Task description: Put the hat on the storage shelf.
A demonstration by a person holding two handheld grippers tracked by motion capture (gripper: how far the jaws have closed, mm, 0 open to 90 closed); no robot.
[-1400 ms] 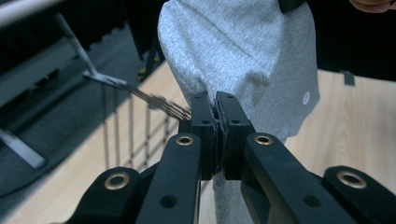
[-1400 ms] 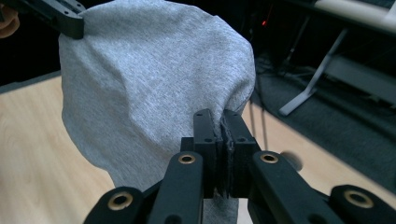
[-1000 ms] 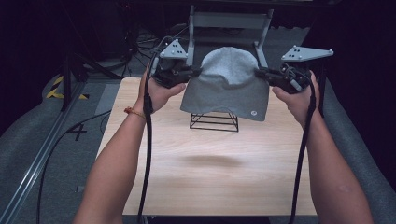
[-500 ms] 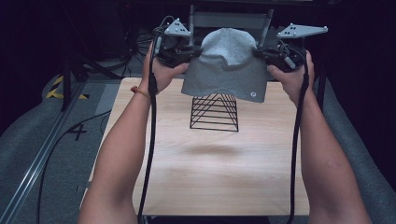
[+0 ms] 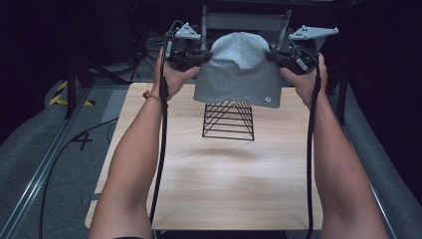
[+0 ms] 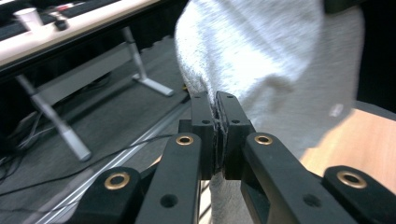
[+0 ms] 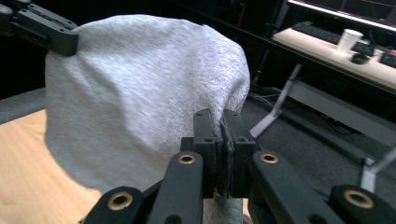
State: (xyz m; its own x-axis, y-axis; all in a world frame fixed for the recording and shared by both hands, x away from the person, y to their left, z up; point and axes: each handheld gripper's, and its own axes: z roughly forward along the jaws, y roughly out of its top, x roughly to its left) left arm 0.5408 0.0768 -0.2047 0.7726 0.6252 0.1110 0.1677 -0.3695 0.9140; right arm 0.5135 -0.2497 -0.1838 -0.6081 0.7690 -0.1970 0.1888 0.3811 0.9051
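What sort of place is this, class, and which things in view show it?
Probably a lab or workshop for recording: a wooden table on a dark floor with trailing cables, and a desk holding a keyboard and paper cup.

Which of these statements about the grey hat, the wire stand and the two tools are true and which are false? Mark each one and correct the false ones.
1. The left tool is shut on the grey hat. True.
2. The hat sits pulled down over the wire stand. False: it hangs in the air above the stand, held at both sides.
3. The right tool stands open beside the hat. False: it is shut on the hat's fabric.
4. The wire stand is on the wooden table. True.
5. The hat has a small round badge near its lower edge. True.
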